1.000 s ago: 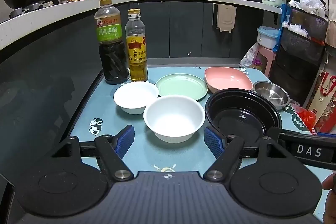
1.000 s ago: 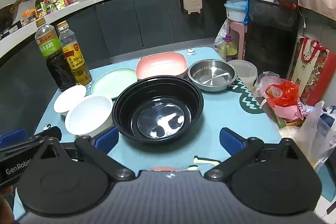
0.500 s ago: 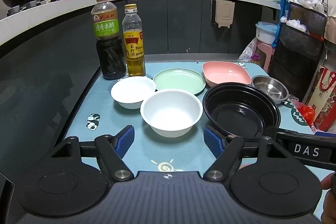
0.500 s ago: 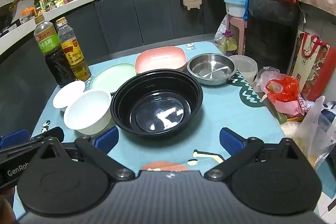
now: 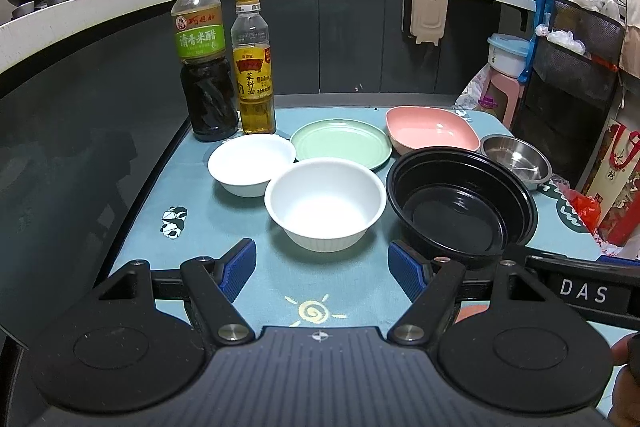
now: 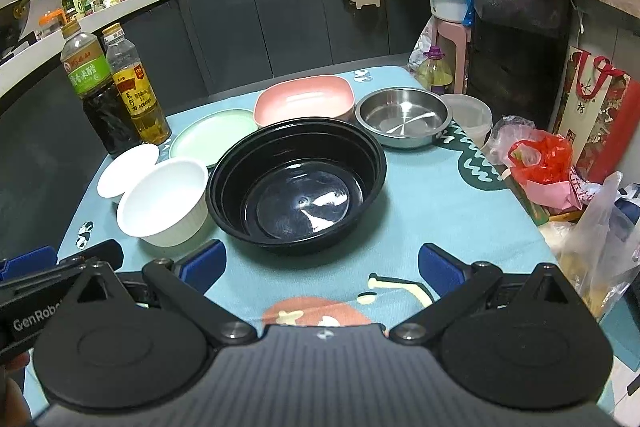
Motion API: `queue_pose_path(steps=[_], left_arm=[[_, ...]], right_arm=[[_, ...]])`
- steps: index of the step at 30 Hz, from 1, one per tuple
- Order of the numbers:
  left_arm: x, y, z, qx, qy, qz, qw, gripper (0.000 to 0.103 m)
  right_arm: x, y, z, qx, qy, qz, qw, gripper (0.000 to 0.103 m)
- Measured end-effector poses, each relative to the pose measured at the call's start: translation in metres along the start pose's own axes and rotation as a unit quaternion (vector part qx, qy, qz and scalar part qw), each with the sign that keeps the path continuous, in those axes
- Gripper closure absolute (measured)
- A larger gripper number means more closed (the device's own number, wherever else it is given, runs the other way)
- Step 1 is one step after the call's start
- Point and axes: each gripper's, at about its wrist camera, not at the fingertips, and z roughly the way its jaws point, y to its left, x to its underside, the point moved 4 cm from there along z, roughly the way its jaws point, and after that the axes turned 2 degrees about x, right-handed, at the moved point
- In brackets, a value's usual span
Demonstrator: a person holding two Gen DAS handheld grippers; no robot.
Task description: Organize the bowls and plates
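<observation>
On the teal table, a large white bowl sits just beside a black bowl, with a smaller white bowl, green plate, pink dish and steel bowl behind them. Two bottles stand at the back left corner. Both the left gripper and right gripper hover wide open, holding nothing.

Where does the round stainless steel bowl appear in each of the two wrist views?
Left wrist view: the round stainless steel bowl sits at middle right, behind the large black plastic bowl.
Right wrist view: it sits right of centre in the upper half, behind and to the right of the black bowl.
Shared landmark: the pink rounded-square dish, just left of it.
</observation>
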Motion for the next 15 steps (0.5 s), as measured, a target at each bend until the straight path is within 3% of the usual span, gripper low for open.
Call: queue_pose_path(steps=[15], left_arm=[[-0.0006, 0.0029, 0.0024, 0.001, 0.001, -0.008, 1.0, 0.034]], right_arm=[[-0.0032, 0.0032, 0.0002, 0.001, -0.004, -0.008, 1.0, 0.043]])
